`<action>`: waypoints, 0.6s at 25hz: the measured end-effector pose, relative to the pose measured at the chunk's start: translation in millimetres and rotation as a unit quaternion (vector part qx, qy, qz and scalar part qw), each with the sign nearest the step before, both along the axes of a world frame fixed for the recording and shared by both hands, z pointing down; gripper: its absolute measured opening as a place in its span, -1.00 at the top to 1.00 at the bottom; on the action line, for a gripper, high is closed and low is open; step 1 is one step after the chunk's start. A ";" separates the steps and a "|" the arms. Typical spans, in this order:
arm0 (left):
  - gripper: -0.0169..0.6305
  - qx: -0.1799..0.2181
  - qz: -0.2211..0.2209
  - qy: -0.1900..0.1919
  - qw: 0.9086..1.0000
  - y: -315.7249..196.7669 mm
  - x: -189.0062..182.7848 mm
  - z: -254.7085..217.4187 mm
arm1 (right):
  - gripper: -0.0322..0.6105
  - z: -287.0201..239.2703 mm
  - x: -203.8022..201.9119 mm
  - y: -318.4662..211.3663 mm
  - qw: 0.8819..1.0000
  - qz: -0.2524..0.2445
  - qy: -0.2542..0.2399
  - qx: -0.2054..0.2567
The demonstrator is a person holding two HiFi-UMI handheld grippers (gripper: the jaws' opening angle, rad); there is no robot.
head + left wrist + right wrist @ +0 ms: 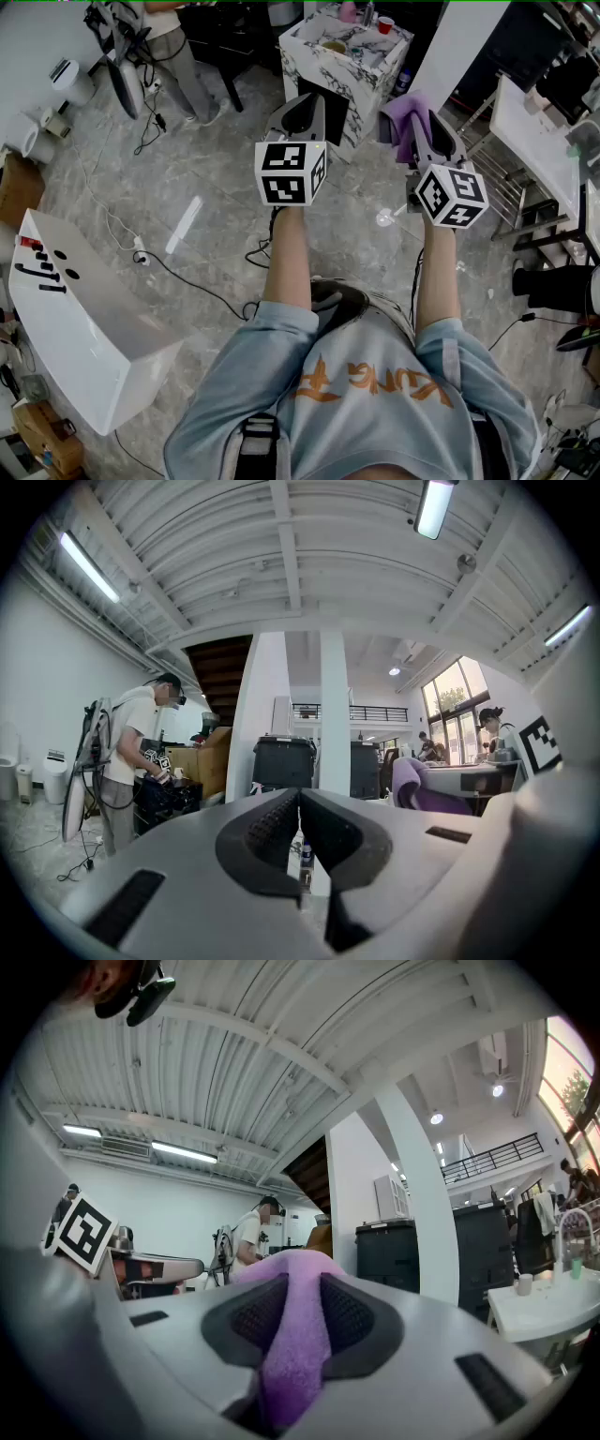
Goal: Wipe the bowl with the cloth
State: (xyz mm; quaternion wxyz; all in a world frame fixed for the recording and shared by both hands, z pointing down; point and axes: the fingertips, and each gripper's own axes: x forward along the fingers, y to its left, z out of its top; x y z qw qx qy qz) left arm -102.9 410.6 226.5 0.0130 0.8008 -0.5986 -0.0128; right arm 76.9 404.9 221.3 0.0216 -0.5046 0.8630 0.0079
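Observation:
I hold both grippers up in front of my chest, tilted upward. My right gripper [419, 120] is shut on a purple cloth [403, 120]; in the right gripper view the cloth [298, 1335] fills the gap between the black pads and bulges above them. My left gripper [302, 111] is shut with nothing between its jaws; in the left gripper view its tips [298, 803] meet. The purple cloth [422, 787] shows at the right of that view. No bowl can be picked out with certainty in any view.
A marble-patterned counter [319, 66] with cups and small items stands ahead of the grippers. A white box-like unit [89, 328] lies on the floor at left, cables trail over the grey floor, and a white table [534, 131] is at right. A person [131, 752] works at the left.

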 end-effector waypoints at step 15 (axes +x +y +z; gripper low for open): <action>0.88 -0.019 0.022 0.018 0.999 -39.5 -35.4 19.6 | 0.55 19.5 -17.4 -38.0 0.999 0.020 -0.031 -0.038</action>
